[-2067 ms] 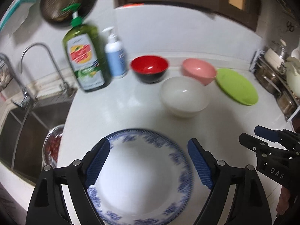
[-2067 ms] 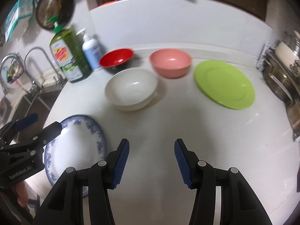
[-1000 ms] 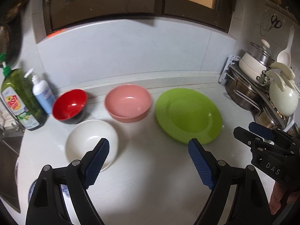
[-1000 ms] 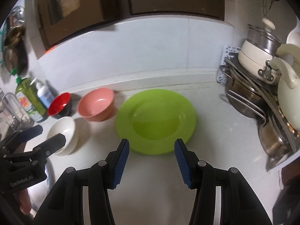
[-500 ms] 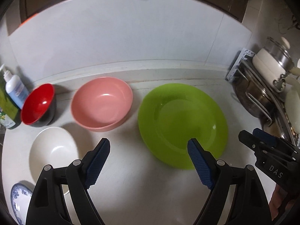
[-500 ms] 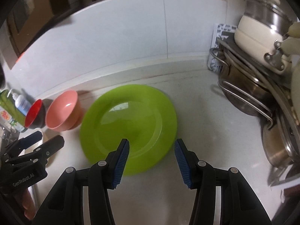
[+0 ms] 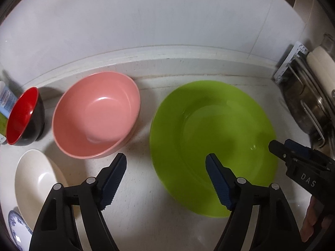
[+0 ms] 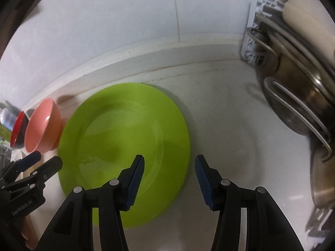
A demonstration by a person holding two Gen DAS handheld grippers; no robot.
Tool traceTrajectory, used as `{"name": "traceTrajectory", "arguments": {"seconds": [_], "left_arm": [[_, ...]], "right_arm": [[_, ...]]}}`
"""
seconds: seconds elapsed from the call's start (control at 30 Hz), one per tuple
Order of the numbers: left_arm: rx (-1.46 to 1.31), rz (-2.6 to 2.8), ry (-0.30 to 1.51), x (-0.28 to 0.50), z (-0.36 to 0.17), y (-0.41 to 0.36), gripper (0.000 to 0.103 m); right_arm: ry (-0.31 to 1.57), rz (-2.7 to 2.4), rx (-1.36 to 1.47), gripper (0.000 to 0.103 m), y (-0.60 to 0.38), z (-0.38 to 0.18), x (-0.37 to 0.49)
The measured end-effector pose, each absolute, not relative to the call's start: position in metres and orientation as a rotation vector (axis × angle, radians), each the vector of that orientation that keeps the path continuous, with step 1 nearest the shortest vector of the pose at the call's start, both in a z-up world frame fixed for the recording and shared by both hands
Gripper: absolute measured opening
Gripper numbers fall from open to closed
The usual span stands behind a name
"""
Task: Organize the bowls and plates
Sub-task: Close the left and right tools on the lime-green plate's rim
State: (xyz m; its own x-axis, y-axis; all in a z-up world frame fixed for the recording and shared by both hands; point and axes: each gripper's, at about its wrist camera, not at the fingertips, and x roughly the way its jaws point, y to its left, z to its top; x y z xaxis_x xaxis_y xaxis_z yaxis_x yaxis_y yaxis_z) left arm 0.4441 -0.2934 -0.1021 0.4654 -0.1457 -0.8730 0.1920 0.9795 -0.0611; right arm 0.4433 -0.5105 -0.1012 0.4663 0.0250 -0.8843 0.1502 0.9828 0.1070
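A lime green plate (image 7: pixel 211 138) (image 8: pixel 125 142) lies flat on the white counter. My left gripper (image 7: pixel 166 175) is open above the plate's near left rim, its right finger over the plate. My right gripper (image 8: pixel 169 176) is open over the plate's right rim. Left of the plate sit a pink bowl (image 7: pixel 96 115) (image 8: pixel 43 125), a red bowl with a black outside (image 7: pixel 23 117) (image 8: pixel 18 132), and a white bowl (image 7: pixel 37 186). A sliver of a blue-patterned plate (image 7: pixel 17 227) shows at the lower left. Neither gripper holds anything.
Steel pots and pans on a rack (image 8: pixel 297 104) (image 7: pixel 309 96) crowd the right side. A white tiled wall (image 7: pixel 159 16) rises behind the counter's raised back edge. A bottle (image 7: pixel 6 98) stands at the far left. A hand (image 7: pixel 312 219) holds the right gripper.
Both grippers have swung right from the blue-patterned plate and then closed in low over the green plate, which now fills both views. Both stayed open.
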Motion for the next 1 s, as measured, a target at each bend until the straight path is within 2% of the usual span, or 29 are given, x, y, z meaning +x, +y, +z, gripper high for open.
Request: {"name": "traceTrajectory", "arguments": {"seconds": [0.43, 0.77, 1.0], "left_arm": [[0.024, -0.169, 1.122, 0.465, -0.121, -0.297, 0.064], [0.012, -0.179, 1.156, 0.474, -0.129, -0.298, 0.049], [0.028, -0.182, 1.161, 0.475, -0.134, -0.302, 0.046]], "right_arm": [[1.162, -0.043, 0.183, 0.051, -0.516, -0.123, 0.482], [1.193, -0.027, 0.143, 0.047, -0.511, -0.129, 0.493], [1.196, -0.008, 0.123, 0.045, -0.514, -0.127, 0.493]]}}
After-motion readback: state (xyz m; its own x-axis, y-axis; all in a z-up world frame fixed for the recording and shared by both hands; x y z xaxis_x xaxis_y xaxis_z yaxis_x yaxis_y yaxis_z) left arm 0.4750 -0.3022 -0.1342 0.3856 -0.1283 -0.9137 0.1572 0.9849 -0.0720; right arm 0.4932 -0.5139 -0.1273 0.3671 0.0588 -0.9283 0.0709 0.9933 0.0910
